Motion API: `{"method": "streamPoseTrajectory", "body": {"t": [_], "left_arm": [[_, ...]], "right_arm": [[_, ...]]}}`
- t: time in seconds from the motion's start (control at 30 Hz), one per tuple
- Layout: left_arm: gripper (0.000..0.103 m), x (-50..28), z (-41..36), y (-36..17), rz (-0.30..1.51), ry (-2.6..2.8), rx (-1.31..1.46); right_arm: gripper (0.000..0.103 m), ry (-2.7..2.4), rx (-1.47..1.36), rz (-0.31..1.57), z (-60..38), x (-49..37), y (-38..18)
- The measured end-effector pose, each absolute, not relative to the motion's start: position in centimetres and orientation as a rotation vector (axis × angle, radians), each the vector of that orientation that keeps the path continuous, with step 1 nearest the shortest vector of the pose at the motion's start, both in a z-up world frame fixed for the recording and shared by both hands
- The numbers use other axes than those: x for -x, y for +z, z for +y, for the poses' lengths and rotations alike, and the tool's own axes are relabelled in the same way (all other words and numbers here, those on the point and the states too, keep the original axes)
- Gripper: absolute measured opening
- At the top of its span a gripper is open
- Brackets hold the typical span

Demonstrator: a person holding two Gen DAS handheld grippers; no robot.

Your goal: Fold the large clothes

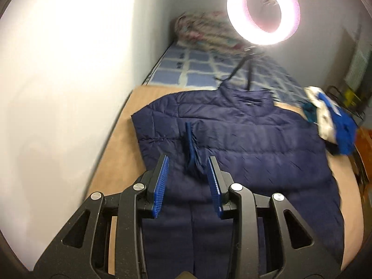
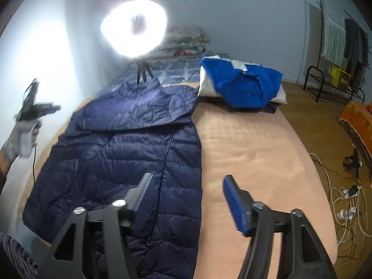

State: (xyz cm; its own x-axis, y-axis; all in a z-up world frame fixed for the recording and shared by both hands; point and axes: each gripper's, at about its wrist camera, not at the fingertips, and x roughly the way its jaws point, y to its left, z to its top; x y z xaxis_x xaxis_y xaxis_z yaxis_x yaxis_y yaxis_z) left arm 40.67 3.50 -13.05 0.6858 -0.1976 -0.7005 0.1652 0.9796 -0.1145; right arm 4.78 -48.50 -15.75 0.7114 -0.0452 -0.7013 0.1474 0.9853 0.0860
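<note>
Leftmost in the right wrist view, the left gripper (image 2: pixel 50 109) shows blurred at the left edge, held by a gloved hand (image 2: pixel 22 137); from that angle its fingers cannot be read. Its own camera settles the matter: the left gripper (image 1: pixel 188 162) sits at lower centre of the frame with its blue-padded fingers spread apart and nothing between them, poised above the navy puffer jacket (image 1: pixel 232 144). A ribbed blue cuff (image 1: pixel 190 144) of a sleeve stands up just beyond the fingertips, close to the right finger, though blur hides whether it touches.

The jacket lies spread over the peach blanket (image 2: pixel 244 151) on the bed, filling the left and centre of the right wrist view, with one sleeve folded across its upper part. Above it, upper left of centre, a ring light (image 2: pixel 133 29) glares on a small tripod.

Right of centre, a bright blue and white folded garment (image 2: pixel 241 86) rests on the bed beyond the jacket, on top of something darker. At lower centre-right the right gripper (image 2: pixel 188 181) has its fingers wide apart and holds nothing, one finger over the jacket, the other over bare blanket. Cables (image 2: pixel 344 200) lie on the floor at far right.
</note>
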Motion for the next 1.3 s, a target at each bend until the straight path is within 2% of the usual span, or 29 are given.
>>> {"method": "streamPoseTrajectory", "body": {"t": [0.03,0.1,0.17,0.23,0.4,0.6,0.8,1.0,1.07,1.2,1.27,1.3], "left_arm": [[0.036,-38.7,4.0,-12.0,0.774,-0.212,0.033],[0.048,-35.2,4.9,-10.3,0.752,-0.223,0.018],[0.066,-31.6,6.6,-9.0,0.735,-0.231,0.023],[0.070,-27.7,8.4,-8.1,0.728,-0.237,0.032],[0.071,-20.5,12.1,-8.9,0.768,-0.240,0.050],[0.070,-14.9,15.5,-15.5,0.928,-0.222,0.156],[0.070,-13.3,17.0,-22.6,1.079,-0.219,0.300],[0.070,-13.7,17.9,-26.4,1.150,-0.232,0.442],[0.064,-13.8,17.7,-27.1,1.167,-0.245,0.466],[0.057,-13.9,16.6,-27.6,1.183,-0.278,0.448],[0.046,-14.0,16.1,-27.7,1.191,-0.298,0.442],[0.045,-14.0,15.8,-27.8,1.196,-0.305,0.442]], "right_arm": [[0.073,-0.101,-0.150,0.766,-48.8,-4.5,-15.6],[0.074,-0.093,-0.167,0.752,-49.4,-3.6,-15.4],[0.075,-0.088,-0.167,0.746,-49.8,-2.7,-15.4],[0.082,-0.083,-0.165,0.741,-50.2,-1.9,-15.5],[0.083,-0.051,-0.138,0.748,-50.6,-0.2,-16.1],[0.084,0.041,-0.175,0.806,-50.8,0.7,-18.2],[0.083,0.119,-0.228,0.933,-50.0,0.5,-21.9],[0.081,0.171,-0.318,1.030,-49.6,0.4,-25.1],[0.080,0.186,-0.352,1.047,-49.6,0.4,-25.8],[0.078,0.208,-0.381,1.088,-49.0,0.5,-27.4],[0.077,0.223,-0.397,1.105,-48.6,0.5,-28.0],[0.077,0.239,-0.409,1.114,-48.4,0.4,-28.3]]}}
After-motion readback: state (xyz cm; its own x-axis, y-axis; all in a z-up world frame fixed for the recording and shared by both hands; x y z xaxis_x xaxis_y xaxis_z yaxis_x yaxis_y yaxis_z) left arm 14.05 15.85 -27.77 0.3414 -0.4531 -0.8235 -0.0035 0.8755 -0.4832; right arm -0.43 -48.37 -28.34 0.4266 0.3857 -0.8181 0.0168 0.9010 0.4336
